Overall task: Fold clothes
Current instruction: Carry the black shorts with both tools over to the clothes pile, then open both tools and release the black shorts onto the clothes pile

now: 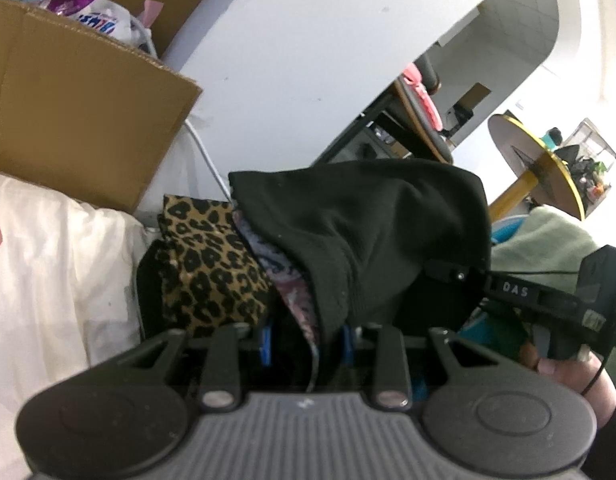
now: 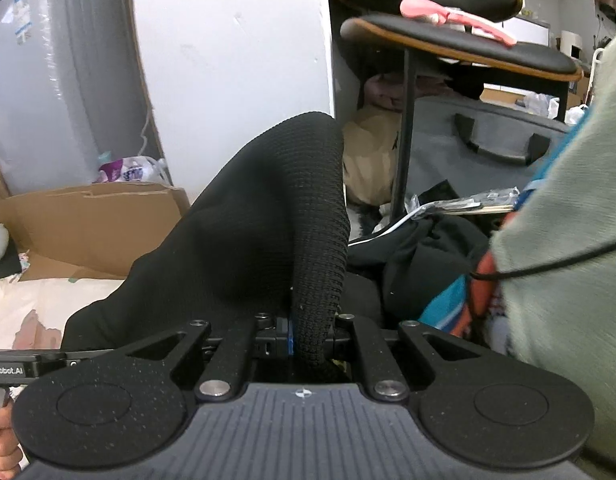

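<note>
A black knit garment (image 1: 368, 232) hangs in a bunch between both grippers. My left gripper (image 1: 308, 340) is shut on its lower edge together with a grey-pink patterned layer (image 1: 284, 280); the blue pads press on the thick fold. In the right wrist view the same black garment (image 2: 248, 232) rises as a ridge from my right gripper (image 2: 310, 336), which is shut on a narrow fold of it. The right tool's black body (image 1: 548, 300) and a hand (image 1: 568, 372) show at the right of the left wrist view.
A leopard-print cloth (image 1: 204, 264) lies left of the garment, with white bedding (image 1: 48, 280) and a cardboard box (image 1: 68, 100) beyond. A pale green fleece (image 2: 568, 240) fills the right. A chair (image 2: 448, 44), a grey bag (image 2: 468, 152) and dark clothes (image 2: 420, 264) lie behind.
</note>
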### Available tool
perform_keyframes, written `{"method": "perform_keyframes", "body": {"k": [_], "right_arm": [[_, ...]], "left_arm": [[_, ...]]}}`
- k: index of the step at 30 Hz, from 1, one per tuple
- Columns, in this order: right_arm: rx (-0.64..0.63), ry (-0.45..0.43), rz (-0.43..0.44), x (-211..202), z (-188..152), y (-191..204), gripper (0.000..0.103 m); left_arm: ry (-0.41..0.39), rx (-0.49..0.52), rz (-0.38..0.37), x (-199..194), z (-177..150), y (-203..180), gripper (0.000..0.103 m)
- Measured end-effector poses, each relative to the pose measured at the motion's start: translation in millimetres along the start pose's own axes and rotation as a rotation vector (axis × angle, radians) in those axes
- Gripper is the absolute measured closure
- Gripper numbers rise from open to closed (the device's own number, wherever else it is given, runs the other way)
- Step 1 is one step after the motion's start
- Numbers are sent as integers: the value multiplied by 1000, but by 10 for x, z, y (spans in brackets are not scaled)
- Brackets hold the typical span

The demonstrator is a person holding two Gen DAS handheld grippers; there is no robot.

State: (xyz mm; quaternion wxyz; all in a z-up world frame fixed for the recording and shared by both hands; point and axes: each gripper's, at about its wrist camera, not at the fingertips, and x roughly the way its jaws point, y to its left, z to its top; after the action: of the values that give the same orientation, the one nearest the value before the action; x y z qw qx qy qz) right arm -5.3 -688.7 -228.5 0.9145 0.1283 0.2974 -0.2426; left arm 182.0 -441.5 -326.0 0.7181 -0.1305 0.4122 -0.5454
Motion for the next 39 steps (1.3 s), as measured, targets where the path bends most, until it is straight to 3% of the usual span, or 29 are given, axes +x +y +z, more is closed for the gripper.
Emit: {"method": "perform_keyframes", "body": {"k": [16, 20, 23, 26, 32, 37, 39], "right_arm": [[-20, 69, -56, 1032, 21, -65, 93], [-9, 81, -114, 1251, -4, -130, 92], [-44, 75, -223, 1423, -26, -185, 91], [-74, 64, -266, 1472, -34, -225, 90], [-96, 23, -237, 1272, -91, -99, 90], [-60, 13, -150, 1098, -218, 108, 89], [-55, 13, -111, 1046, -292, 196, 87]], "left_arm": [[43, -13, 72, 605, 208, 478, 71], [70, -16, 100, 765, 218, 586, 71], [83, -21, 109, 834, 242, 648, 70], [94, -2, 109, 867, 283, 636, 70], [96, 24, 101, 909, 343, 584, 70], [139, -67, 82, 943, 356, 765, 66], [141, -57, 89, 899, 384, 741, 62]]}}
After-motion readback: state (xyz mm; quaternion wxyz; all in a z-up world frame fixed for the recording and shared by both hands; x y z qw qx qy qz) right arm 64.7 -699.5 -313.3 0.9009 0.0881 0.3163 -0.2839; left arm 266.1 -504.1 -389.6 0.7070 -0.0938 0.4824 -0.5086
